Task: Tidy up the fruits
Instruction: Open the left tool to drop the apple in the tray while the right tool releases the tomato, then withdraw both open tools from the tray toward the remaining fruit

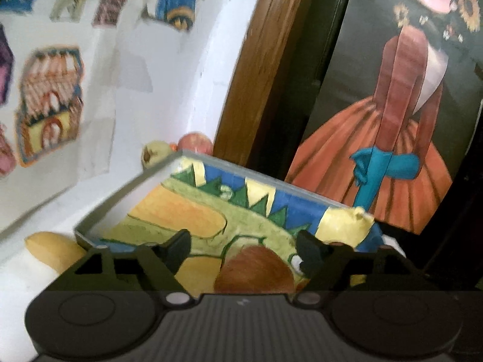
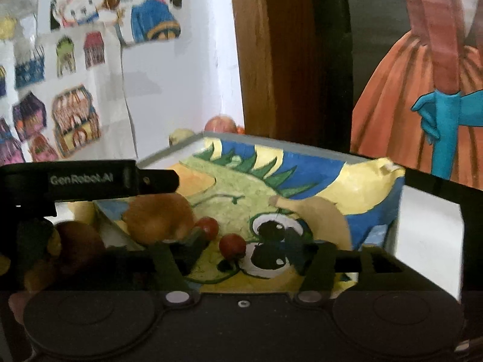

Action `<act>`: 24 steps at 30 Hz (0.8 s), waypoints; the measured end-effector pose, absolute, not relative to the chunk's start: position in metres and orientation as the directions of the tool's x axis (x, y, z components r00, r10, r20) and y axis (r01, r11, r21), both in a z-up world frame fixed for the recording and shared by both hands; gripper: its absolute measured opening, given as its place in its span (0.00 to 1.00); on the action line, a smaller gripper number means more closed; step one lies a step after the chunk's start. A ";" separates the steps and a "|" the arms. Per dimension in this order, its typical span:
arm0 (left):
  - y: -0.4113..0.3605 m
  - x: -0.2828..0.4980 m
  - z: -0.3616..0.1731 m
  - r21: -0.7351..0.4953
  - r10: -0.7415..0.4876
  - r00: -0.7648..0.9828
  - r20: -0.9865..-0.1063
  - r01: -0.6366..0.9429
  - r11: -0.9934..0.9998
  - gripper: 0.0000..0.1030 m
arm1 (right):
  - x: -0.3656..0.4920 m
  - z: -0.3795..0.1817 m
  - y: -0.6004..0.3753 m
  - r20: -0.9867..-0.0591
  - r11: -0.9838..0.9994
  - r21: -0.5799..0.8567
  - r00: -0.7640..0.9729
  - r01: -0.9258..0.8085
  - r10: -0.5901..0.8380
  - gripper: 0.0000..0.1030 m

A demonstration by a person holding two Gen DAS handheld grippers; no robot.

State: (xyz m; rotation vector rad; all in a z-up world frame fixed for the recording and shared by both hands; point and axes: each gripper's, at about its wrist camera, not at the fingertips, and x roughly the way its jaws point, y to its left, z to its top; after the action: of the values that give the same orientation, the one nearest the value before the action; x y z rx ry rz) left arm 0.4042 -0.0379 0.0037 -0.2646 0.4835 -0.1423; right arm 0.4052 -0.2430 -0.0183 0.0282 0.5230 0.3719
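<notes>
Behind the painted box point(image 1: 211, 211), two fruits point(image 1: 193, 143) half hidden, both grippers' jaws apart, empty.

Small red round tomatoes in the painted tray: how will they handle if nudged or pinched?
The small red tomatoes look round and glossy, so probably roll on the painted tray's flat floor. Likely light; skin may slip or burst under hard pinching.

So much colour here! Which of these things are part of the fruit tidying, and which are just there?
Part of the job:
- painted box
- brown fruit in the box
- two small red fruits
- yellow fruit outside the box
- apple and green fruit behind the box
- left gripper, right gripper, both open

Just there:
- drawings on the wall
- dress painting
- wooden frame
</notes>
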 end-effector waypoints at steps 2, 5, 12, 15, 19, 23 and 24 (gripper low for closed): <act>-0.035 0.392 0.014 -0.285 -0.195 0.890 -0.411 0.078 0.955 0.87 | 0.391 -0.009 -0.249 -0.452 0.938 0.118 0.824 -0.326 0.343 0.85; -0.032 0.369 0.031 -0.278 -0.187 0.912 -0.366 0.084 0.957 0.96 | 0.366 0.007 -0.257 -0.402 0.946 0.103 0.857 -0.307 0.322 0.94; -0.026 0.302 0.064 -0.242 -0.166 0.950 -0.265 0.101 0.965 1.00 | 0.295 0.041 -0.266 -0.272 0.959 0.060 0.919 -0.278 0.283 0.99; -0.024 0.272 0.073 -0.231 -0.161 0.958 -0.237 0.105 0.967 1.00 | 0.265 0.049 -0.267 -0.238 0.961 0.052 0.932 -0.271 0.275 0.99; -0.023 0.234 0.079 -0.201 -0.156 0.965 -0.209 0.114 0.973 1.00 | 0.225 0.055 -0.266 -0.199 0.962 0.039 0.941 -0.271 0.274 0.99; -0.020 0.202 0.078 -0.176 -0.158 0.966 -0.205 0.123 0.977 1.00 | 0.189 0.056 -0.261 -0.181 0.961 0.025 0.944 -0.277 0.277 0.99; -0.020 0.195 0.077 -0.172 -0.166 0.964 -0.207 0.131 0.976 1.00 | 0.180 0.056 -0.260 -0.178 0.960 0.024 0.943 -0.280 0.279 0.99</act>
State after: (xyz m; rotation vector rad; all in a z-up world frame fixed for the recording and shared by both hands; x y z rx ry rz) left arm 0.1951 -0.0197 0.0767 -0.1576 0.2223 -0.1511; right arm 0.1795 -0.2598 0.0561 -0.0012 0.1817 0.2850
